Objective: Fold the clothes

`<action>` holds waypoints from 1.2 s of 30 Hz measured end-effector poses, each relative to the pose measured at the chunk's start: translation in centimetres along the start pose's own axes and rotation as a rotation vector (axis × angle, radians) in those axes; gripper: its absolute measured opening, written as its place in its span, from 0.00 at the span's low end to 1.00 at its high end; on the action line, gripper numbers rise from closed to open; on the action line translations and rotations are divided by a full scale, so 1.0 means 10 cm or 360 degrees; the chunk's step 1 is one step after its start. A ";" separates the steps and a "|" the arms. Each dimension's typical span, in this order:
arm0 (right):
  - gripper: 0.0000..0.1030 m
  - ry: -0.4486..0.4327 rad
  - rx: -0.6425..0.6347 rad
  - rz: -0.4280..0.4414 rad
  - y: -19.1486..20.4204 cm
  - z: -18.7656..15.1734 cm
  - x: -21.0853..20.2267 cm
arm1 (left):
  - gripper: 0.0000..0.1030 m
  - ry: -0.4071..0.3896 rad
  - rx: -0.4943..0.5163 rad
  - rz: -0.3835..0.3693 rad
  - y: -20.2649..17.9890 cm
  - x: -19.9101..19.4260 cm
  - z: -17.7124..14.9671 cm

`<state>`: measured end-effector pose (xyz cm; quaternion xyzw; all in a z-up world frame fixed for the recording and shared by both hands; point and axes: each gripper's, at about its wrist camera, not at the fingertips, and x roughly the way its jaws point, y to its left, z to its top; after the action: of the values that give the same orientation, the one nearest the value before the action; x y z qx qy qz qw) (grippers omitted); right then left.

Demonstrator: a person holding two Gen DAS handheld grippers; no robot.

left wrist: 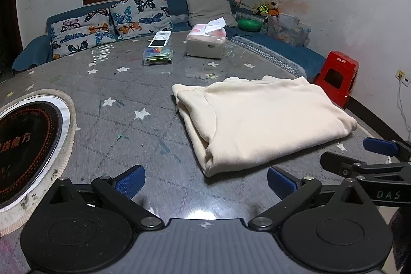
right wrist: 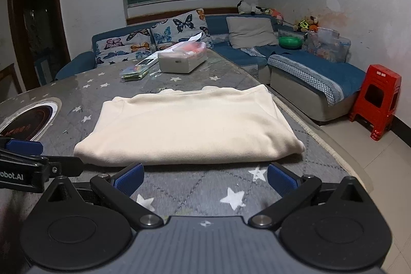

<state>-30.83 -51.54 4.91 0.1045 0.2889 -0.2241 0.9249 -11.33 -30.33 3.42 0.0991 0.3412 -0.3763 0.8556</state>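
The cream cloth (right wrist: 187, 125) lies folded on the bench (right wrist: 195, 186); both tongs (left wrist: 205, 180) (right wrist: 204, 179) are wide apart and empty, so lift away gently.

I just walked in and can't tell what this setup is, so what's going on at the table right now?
Someone is folding clothes with a hand-held gripper in each hand. A cream garment lies folded into a neat rectangle on the grey star-patterned table. Both the left hand-held gripper and the right hand-held gripper are open, holding nothing, just short of the garment's near edge. A tissue box and a remote sit at the table's far side, untouched.
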 end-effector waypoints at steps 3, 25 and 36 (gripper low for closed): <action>1.00 0.0007 -0.0006 -0.0002 0.03 -0.02 -0.02 | 1.00 -0.0012 0.0000 0.0003 0.00 -0.04 -0.02; 1.00 -0.0001 -0.0011 -0.0046 0.15 -0.09 -0.15 | 1.00 -0.0038 -0.0005 0.0024 0.03 -0.21 -0.16; 1.00 -0.0016 -0.0008 -0.0038 0.17 -0.10 -0.22 | 1.00 -0.0037 0.0013 0.0010 -0.03 -0.26 -0.21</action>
<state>-32.08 -48.93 5.44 0.0977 0.2861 -0.2351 0.9238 -13.85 -28.13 3.61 0.0992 0.3294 -0.3762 0.8603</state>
